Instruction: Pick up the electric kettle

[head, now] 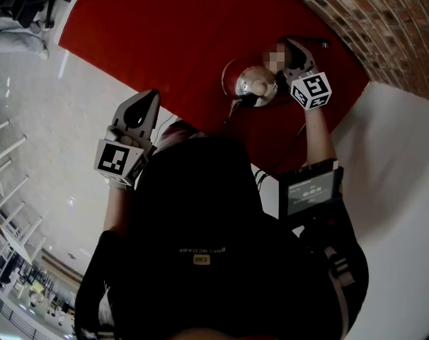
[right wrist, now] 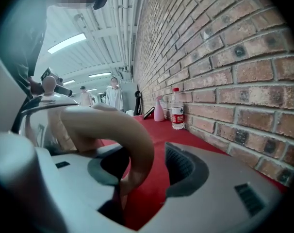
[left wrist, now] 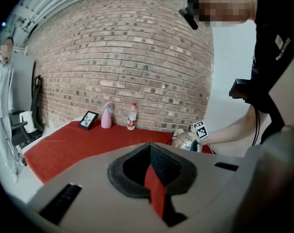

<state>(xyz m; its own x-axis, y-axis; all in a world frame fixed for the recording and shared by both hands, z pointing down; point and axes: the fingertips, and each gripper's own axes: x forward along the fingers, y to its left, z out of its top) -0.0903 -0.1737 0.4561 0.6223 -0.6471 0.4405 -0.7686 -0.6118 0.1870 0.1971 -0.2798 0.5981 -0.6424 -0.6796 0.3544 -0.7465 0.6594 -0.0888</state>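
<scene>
The shiny metal electric kettle stands on the red tablecloth close to the brick wall; from the left gripper view it appears small, at the right. My right gripper is at the kettle's right side. In the right gripper view, the kettle's curved beige handle sits between the open jaws of the right gripper: it lies against the left pad, and a gap separates it from the right pad. My left gripper hangs off the table's near edge, its jaws shut on nothing.
A pink spray bottle, a water bottle and a small picture frame stand at the table's back along the brick wall. A white wall is to the right. People stand in the distance.
</scene>
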